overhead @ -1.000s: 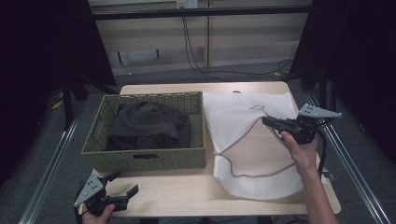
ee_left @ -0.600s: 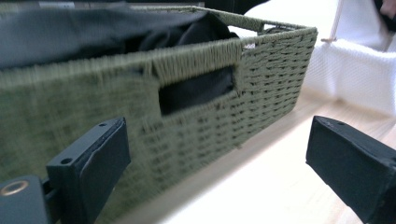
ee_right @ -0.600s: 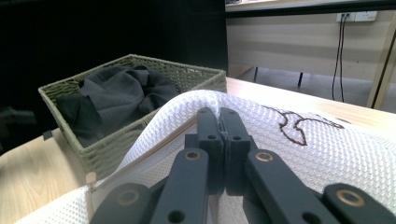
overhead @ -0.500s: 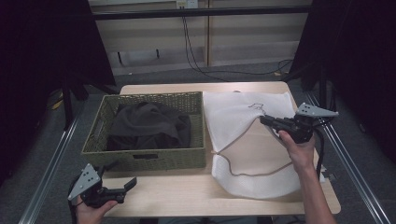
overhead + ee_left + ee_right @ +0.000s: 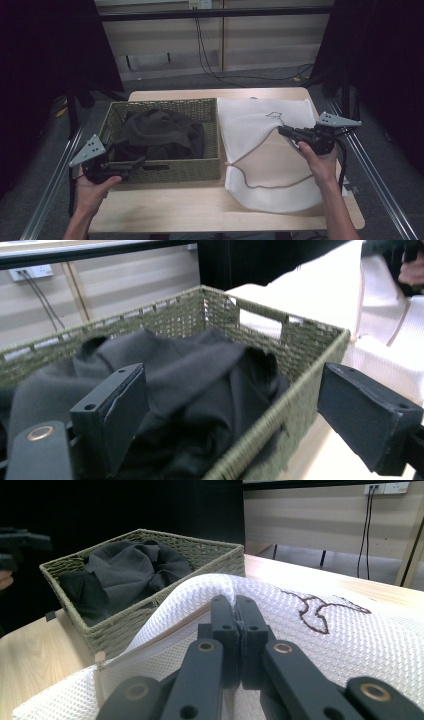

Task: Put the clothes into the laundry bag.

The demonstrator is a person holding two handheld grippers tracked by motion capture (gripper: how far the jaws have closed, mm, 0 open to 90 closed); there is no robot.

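Nearest to me, my left gripper (image 5: 131, 164) hangs at the front left corner of the table (image 5: 165, 220), just in front of the basket (image 5: 170, 170). Its jaws are spread wide with nothing between them, though they have just been closing a little. In the left gripper view the near wall of the basket runs between the two black pads, and past it lies the dark cloth (image 5: 200, 390). That cloth is bunched up inside the woven green basket, filling most of it and rising close to the rim. To the right of the basket, touching its side, the white mesh bag (image 5: 260, 130) lies spread on the table with a brown cord looping along its open edge. My right gripper (image 5: 284, 131) is over the bag's middle, jaws pressed together and pinching a fold of the mesh, which is lifted into a ridge there. In the right gripper view a brown stitched figure (image 5: 320, 611) shows on the bag just beyond the jaws. Farther back the bare table ends, with cables on the floor behind it.
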